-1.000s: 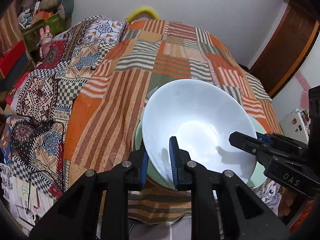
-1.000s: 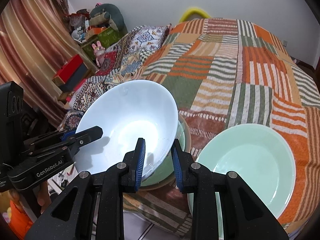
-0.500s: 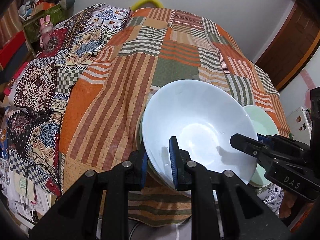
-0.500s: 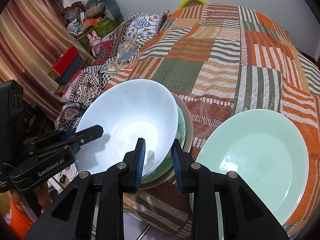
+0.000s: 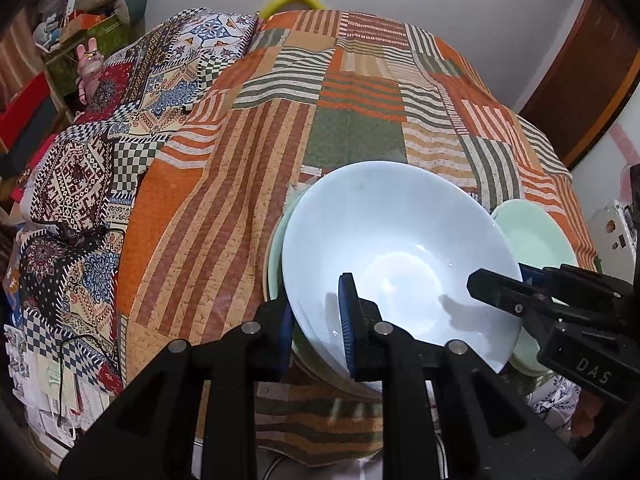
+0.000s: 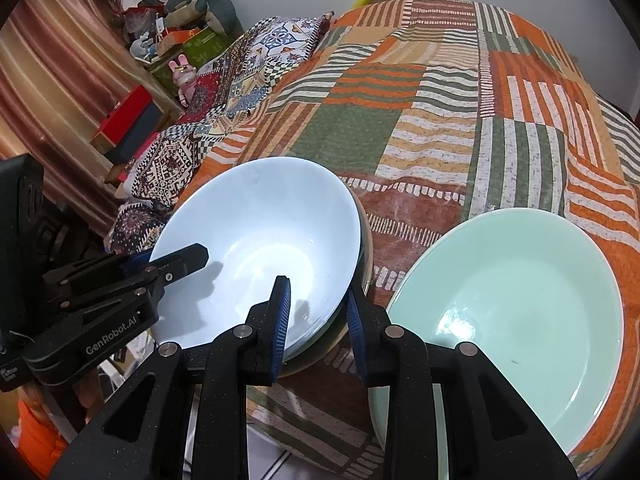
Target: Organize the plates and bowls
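Note:
A pale blue bowl [image 5: 396, 248] [image 6: 264, 240] sits tilted on a stack of dishes [image 5: 280, 248] [image 6: 362, 264] near the front edge of the bed. My left gripper [image 5: 316, 320] is shut on the bowl's near-left rim, one finger inside and one outside. My right gripper [image 6: 316, 312] is shut on the bowl's opposite rim the same way. A mint green plate [image 6: 512, 312] [image 5: 532, 240] lies on the bedspread to the right of the stack.
A patchwork striped bedspread [image 5: 352, 92] [image 6: 440, 92] covers the bed. A patterned blanket [image 5: 100, 152] lies on its left side. Boxes and toys [image 6: 172, 52] stand by the curtain at the far left. A wooden door [image 5: 584, 68] is at the right.
The bowl, held by both grippers, has come down onto the stack of dishes and now sits lower and flatter. Both grippers kept their hold.

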A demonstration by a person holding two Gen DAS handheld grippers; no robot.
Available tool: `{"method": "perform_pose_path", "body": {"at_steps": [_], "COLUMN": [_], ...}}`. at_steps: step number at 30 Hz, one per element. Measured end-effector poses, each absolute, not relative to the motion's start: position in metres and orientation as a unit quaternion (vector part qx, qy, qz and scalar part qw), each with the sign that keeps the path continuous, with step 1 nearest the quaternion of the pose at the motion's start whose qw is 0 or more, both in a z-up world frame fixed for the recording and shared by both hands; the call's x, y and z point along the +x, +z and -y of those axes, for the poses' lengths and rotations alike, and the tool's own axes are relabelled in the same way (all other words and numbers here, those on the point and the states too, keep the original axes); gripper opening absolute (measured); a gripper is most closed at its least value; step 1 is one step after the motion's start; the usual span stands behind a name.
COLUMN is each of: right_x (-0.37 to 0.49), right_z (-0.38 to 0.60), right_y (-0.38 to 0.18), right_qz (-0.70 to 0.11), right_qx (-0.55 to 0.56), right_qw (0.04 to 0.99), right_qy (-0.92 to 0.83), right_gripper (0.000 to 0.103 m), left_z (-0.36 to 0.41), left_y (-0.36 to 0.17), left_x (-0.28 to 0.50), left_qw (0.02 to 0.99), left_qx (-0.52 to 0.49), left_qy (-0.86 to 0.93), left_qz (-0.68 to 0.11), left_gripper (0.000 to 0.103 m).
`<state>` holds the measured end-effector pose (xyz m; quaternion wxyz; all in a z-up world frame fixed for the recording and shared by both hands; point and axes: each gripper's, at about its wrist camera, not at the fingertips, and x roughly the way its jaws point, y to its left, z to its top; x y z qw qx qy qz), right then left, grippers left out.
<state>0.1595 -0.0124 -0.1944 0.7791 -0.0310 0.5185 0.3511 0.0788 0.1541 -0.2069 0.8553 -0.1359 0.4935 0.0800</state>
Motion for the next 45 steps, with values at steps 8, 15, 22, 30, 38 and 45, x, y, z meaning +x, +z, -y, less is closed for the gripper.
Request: {"method": "perform_pose_path", "body": {"at_steps": [8, 15, 22, 30, 38, 45], "right_x": [0.158, 0.159, 0.158, 0.155, 0.158, 0.165], "right_z": [0.011, 0.012, 0.016, 0.02, 0.031, 0.035], "right_y": [-0.194, -0.195, -0.193, -0.181, -0.177, -0.188], "right_qz": [-0.512, -0.511, -0.509, -0.49, -0.484, -0.506], "right_qx": [-0.044, -0.043, -0.049, -0.045, -0.028, -0.008], "right_qw": [0.784, 0.785, 0.786, 0.793, 0.801, 0.792], "right_qy": [0.348, 0.347, 0.348, 0.36, 0.351, 0.342], "right_gripper": [0.027, 0.027, 0.028, 0.029, 0.043, 0.043], "left_z": [-0.147, -0.133, -0.137, -0.142, -0.168, -0.183], "left_y": [-0.201, -0.201, -0.198, -0.161, -0.163, -0.196], "left_x": [0.084, 0.091, 0.091, 0.077, 0.066, 0.06], "left_qw": [0.848, 0.846, 0.848, 0.886, 0.884, 0.863], "left_qx": [-0.115, -0.066, -0.075, -0.062, -0.115, -0.174], "left_qy": [0.093, 0.1, 0.102, 0.115, 0.119, 0.101], "left_qz": [-0.508, -0.519, -0.514, -0.446, -0.436, -0.463], "left_gripper": [0.026, 0.035, 0.037, 0.064, 0.068, 0.068]}}
